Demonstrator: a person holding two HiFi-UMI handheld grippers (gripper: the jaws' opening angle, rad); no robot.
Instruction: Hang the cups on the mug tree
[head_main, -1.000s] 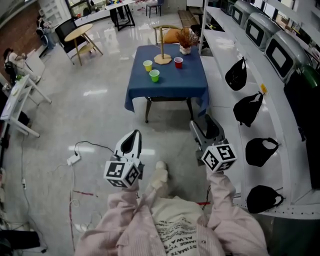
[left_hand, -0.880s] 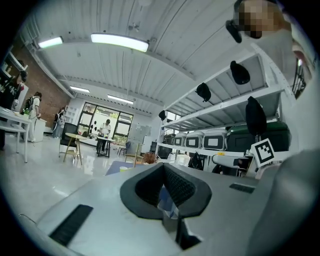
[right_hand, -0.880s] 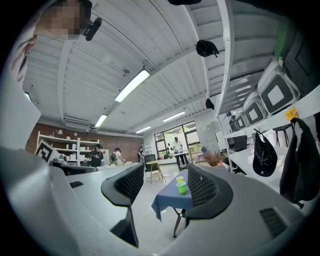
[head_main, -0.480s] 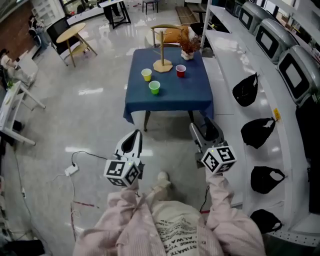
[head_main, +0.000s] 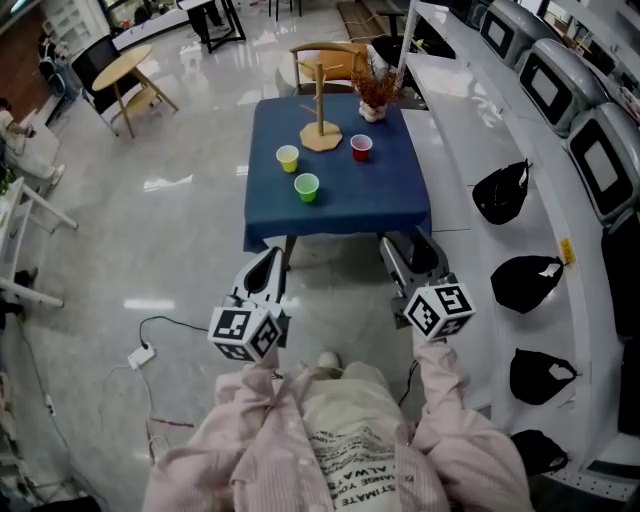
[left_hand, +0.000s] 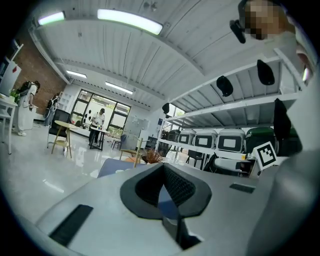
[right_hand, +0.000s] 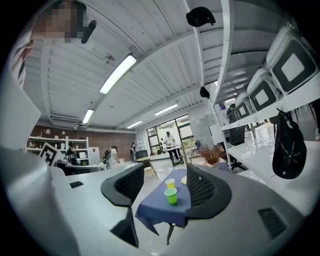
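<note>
Right gripper (head_main: 410, 255) fingers apart, empty; left gripper (head_main: 268, 272) fingers together. Both well short of mug tree (head_main: 320, 100). Line right up level on green cup (head_main: 307, 187) before mug tree.

Left gripper view: body of left hand-held gripper (left_hand: 163, 172) blocks most of table (left_hand: 112, 167); cups (head_main: 306, 186) not visible there. Mug tree (left_hand: 136, 150): only upper post shows, pegs too small to tell.
Right gripper view: red cup (head_main: 361, 147) hidden behind one jaw of right hand-held gripper (right_hand: 167, 175); tree base half covered too.
Head view: chair (head_main: 300, 50) partly behind table. Hands hidden by sleeves (head_main: 440, 385) and marker cubes (head_main: 245, 333). Person (head_main: 340, 450) cut off at bottom edge.
</note>
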